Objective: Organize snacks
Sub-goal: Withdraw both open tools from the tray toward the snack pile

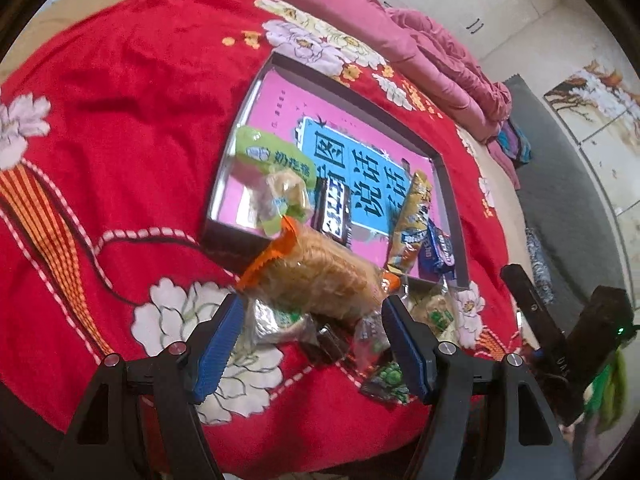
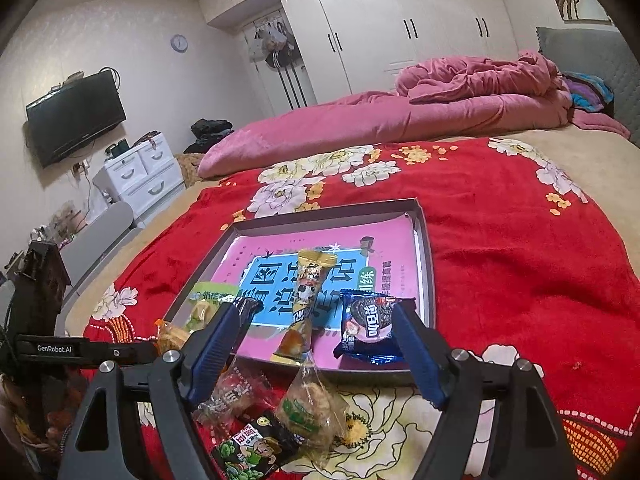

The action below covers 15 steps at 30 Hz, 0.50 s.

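Note:
A shallow grey box (image 1: 454, 200) with a pink and blue book in it lies on the red blanket; it also shows in the right wrist view (image 2: 426, 248). In it lie a green packet (image 1: 272, 160), a dark bar (image 1: 334, 210), a long yellow packet (image 2: 306, 300) and a blue Oreo packet (image 2: 370, 326). My left gripper (image 1: 312, 300) is shut on an orange-ended cracker pack (image 1: 320, 276), held above the box's near edge. My right gripper (image 2: 316, 312) is open and empty, over loose snacks (image 2: 308, 404) in front of the box.
Several loose packets (image 1: 384, 376) lie on the blanket in front of the box. A rolled pink quilt (image 2: 440, 108) lies across the far side of the bed. Wardrobes (image 2: 400, 20), a wall TV (image 2: 76, 116) and white drawers (image 2: 140, 172) stand beyond.

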{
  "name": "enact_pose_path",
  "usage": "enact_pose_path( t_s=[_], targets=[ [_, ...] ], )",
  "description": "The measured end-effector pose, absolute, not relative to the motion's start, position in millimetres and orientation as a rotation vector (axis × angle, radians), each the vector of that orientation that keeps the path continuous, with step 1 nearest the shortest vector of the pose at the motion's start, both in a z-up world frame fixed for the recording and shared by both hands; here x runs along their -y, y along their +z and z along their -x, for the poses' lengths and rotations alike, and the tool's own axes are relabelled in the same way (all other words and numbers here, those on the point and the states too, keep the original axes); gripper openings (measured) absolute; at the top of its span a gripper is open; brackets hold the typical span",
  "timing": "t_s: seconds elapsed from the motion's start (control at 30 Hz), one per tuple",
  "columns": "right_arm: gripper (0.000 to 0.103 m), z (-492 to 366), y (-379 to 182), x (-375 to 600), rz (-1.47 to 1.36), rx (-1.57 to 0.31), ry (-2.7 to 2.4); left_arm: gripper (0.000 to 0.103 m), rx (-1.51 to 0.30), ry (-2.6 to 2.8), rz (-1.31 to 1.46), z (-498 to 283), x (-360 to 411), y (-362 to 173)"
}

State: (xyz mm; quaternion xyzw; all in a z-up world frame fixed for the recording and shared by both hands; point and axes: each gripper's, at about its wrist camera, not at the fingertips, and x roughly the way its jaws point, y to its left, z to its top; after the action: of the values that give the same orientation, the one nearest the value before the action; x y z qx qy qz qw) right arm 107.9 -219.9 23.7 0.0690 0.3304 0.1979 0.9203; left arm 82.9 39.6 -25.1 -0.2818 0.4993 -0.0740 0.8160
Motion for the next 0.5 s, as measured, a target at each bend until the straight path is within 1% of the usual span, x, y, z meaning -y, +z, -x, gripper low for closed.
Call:
enact_pose_path(
  t_s=[0.23,0.5],
  targets=[
    [0.078,-104,22,223,-0.155,-0.707,0.39,0.073,-1.072,-0.174,0.651,-84,-33,-28],
    [0.078,-94,7,225,-0.176,-0.806,0.373,0.073,-1.082,-0.162,0.736,-90,-33,-34]
  ],
)
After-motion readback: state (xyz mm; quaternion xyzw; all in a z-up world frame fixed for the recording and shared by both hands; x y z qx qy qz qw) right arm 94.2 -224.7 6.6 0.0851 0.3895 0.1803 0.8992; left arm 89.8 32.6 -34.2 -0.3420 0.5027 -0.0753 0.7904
